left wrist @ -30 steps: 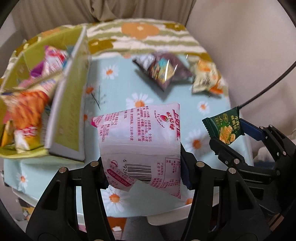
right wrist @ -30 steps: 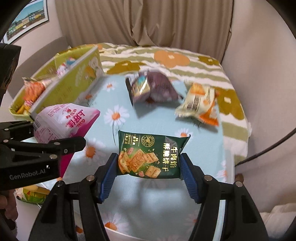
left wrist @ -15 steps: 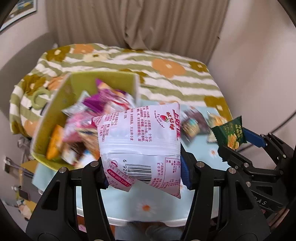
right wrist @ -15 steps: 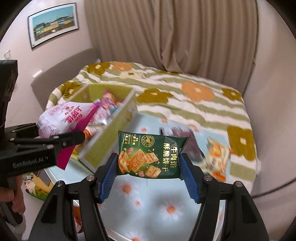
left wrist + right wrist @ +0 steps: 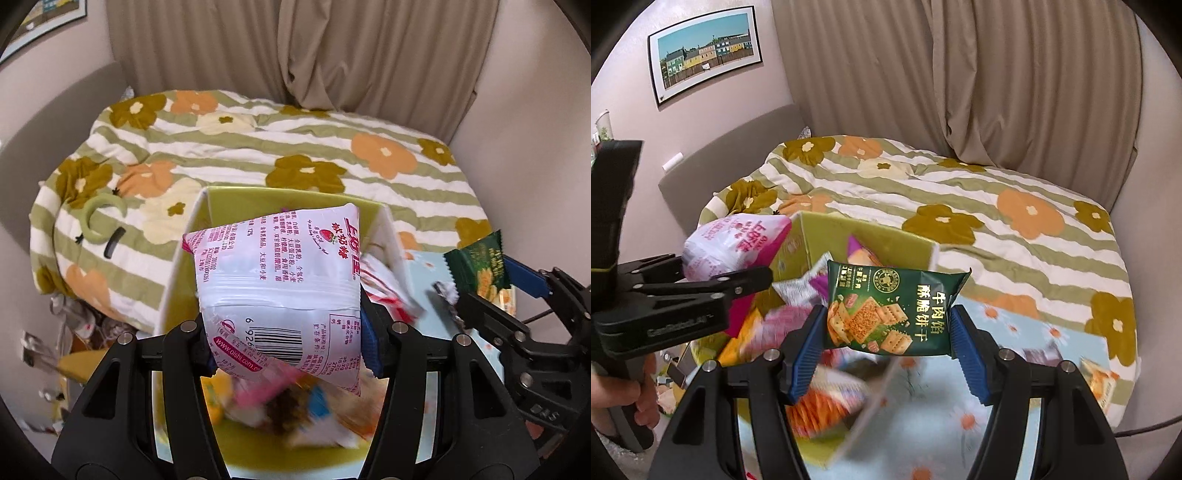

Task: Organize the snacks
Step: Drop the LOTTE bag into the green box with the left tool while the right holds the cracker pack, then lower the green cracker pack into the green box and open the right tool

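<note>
green cracker packet (image 5: 888, 310) clamped in jaws — above snack box (image 5: 864, 240)

A daisy-print table (image 5: 934, 439) carries the green snack box (image 5: 280, 201) and loose packets (image 5: 1099, 380).

A pink and white snack bag (image 5: 280, 280) with red writing and a black barcode is seen. A dark green cracker packet (image 5: 890, 314) with gold writing is seen too. The box (image 5: 886, 243) is yellow-green. The bedspread (image 5: 997, 192) is striped green and white, with orange and brown flowers. The gripper pads (image 5: 967, 354) are blue.
</note>
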`<state>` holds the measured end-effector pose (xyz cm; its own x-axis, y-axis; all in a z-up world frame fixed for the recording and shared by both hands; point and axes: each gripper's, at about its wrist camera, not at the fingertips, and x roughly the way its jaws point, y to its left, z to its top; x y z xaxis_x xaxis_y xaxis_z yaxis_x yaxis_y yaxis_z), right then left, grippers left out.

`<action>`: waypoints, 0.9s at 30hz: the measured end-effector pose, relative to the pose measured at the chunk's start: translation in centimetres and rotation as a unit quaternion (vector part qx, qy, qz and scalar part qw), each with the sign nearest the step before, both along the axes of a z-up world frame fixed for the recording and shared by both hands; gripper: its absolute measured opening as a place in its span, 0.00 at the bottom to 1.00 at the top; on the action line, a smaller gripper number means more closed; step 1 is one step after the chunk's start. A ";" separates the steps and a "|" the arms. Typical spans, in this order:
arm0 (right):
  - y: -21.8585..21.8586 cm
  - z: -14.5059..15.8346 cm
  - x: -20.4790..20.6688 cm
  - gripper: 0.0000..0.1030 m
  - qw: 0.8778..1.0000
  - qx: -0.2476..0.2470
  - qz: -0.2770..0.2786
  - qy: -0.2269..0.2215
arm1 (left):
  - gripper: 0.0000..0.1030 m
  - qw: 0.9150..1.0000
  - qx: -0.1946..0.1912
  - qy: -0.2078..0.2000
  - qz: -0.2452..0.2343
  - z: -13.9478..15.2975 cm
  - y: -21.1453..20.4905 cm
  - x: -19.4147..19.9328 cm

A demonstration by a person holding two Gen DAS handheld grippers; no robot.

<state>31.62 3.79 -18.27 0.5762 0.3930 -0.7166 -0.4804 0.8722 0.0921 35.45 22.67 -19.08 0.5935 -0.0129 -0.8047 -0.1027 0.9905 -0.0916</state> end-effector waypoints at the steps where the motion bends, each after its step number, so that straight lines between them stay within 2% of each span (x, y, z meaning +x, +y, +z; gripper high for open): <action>1: 0.7 0.0 0.5 0.60 1.000 0.000 -0.002 0.002 | 0.51 1.000 -0.002 0.005 -0.003 -0.5 0.8 1.0; 7: 3.9 -1.1 3.3 0.60 0.999 -0.010 -0.023 0.020 | 0.52 0.999 -0.017 0.042 -0.026 -4.1 3.1 5.9; 9: 4.3 -1.6 3.8 0.60 0.999 -0.013 -0.030 0.025 | 0.61 0.998 -0.021 0.057 -0.028 -5.2 3.6 6.8; 11: 4.6 -2.0 4.3 0.60 0.999 -0.016 -0.039 0.031 | 0.88 0.997 -0.023 0.061 -0.032 -5.9 3.9 7.3; 13: 4.8 -2.4 4.6 0.60 0.998 -0.019 -0.046 0.037 | 0.99 0.998 -0.013 0.053 -0.036 -6.0 4.0 7.0; 16: 4.8 -2.7 5.0 0.60 0.997 -0.023 -0.051 0.046 | 0.99 0.998 -0.003 0.050 -0.039 -6.0 4.2 6.1; 19: 4.9 -2.8 5.1 0.60 0.997 -0.024 -0.047 0.050 | 0.99 0.998 -0.012 0.053 -0.031 -6.1 4.6 4.7; 27: 7.2 -2.4 5.5 0.60 0.998 -0.011 0.011 0.062 | 0.99 0.998 -0.001 0.062 -0.001 -6.1 5.5 0.1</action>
<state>37.08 10.99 -20.62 0.4744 0.3873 -0.7906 -0.4855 0.8642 0.1321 35.60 28.19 -25.18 0.4885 -0.0161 -0.8724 -0.1117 0.9905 -0.0808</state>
